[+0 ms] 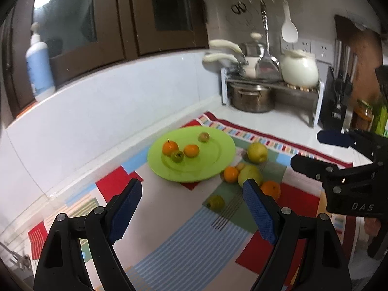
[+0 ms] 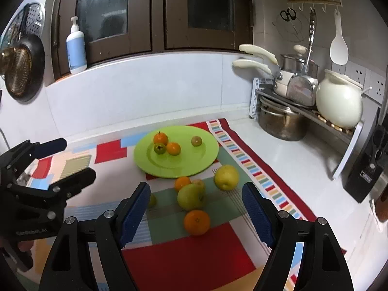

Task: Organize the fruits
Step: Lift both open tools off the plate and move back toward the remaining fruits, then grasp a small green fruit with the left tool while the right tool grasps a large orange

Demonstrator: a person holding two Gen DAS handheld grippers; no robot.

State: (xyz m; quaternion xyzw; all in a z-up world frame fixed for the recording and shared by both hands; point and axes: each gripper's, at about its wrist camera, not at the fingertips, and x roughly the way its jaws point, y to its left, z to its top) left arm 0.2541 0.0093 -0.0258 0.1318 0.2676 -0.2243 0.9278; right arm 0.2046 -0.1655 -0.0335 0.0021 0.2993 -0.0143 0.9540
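Left claw [image 1: 191, 214] and right claw [image 2: 196, 215] both hang spread and empty above the patchwork cloth [image 2: 189, 257] on the tabletop. Round lime-green plastic plate [image 2: 203, 155] carries four small fruits. Loose large orange [image 2: 196, 222], green apple [image 2: 190, 197] and yellow-green apple [image 2: 226, 177] lie beside it on the cloth.

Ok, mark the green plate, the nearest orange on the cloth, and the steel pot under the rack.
green plate [image 2: 208, 154]: right wrist view, bare right side of its rim.
nearest orange [image 2: 196, 222]: right wrist view, centre of its peel.
steel pot [image 1: 249, 99]: left wrist view, front wall.
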